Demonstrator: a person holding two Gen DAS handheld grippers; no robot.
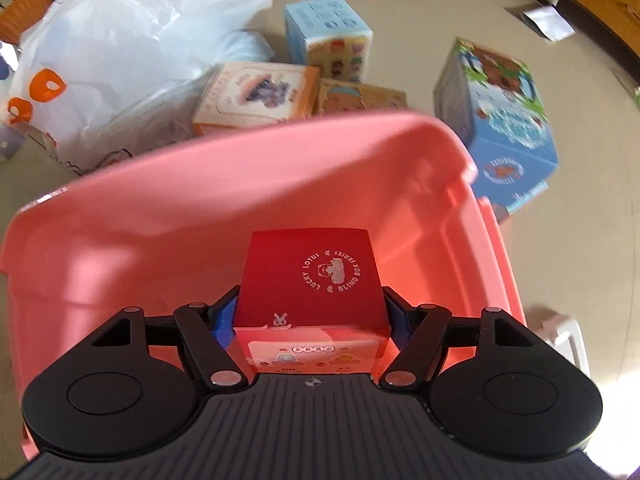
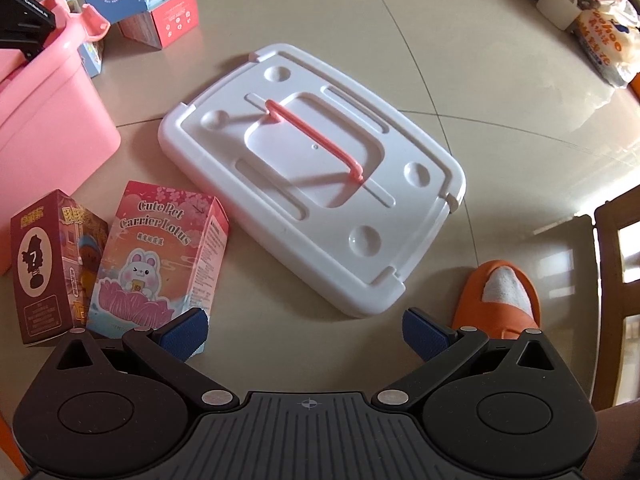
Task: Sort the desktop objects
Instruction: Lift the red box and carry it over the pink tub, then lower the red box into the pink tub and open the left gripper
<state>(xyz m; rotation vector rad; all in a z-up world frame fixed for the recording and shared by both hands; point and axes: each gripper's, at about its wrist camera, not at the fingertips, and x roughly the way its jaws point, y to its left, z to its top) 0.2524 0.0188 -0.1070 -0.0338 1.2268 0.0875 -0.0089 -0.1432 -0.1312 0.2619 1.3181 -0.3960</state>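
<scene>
My left gripper (image 1: 310, 324) is shut on a red blind box (image 1: 310, 284) and holds it over the open pink storage bin (image 1: 240, 184); the bin also shows in the right wrist view (image 2: 44, 112). My right gripper (image 2: 306, 334) is open and empty above the floor. To its left stand a pink "Cute Pet Carrier Lotus" box (image 2: 156, 256) and a dark red box (image 2: 44, 264). The bin's white lid (image 2: 316, 172) with a pink handle lies flat ahead of the right gripper.
Beyond the bin lie an orange box (image 1: 256, 96), a light blue box (image 1: 328, 36), a tan box (image 1: 360, 98), a large blue box (image 1: 500, 120) and a white plastic bag (image 1: 120, 52). A slippered foot (image 2: 500, 300) is at right.
</scene>
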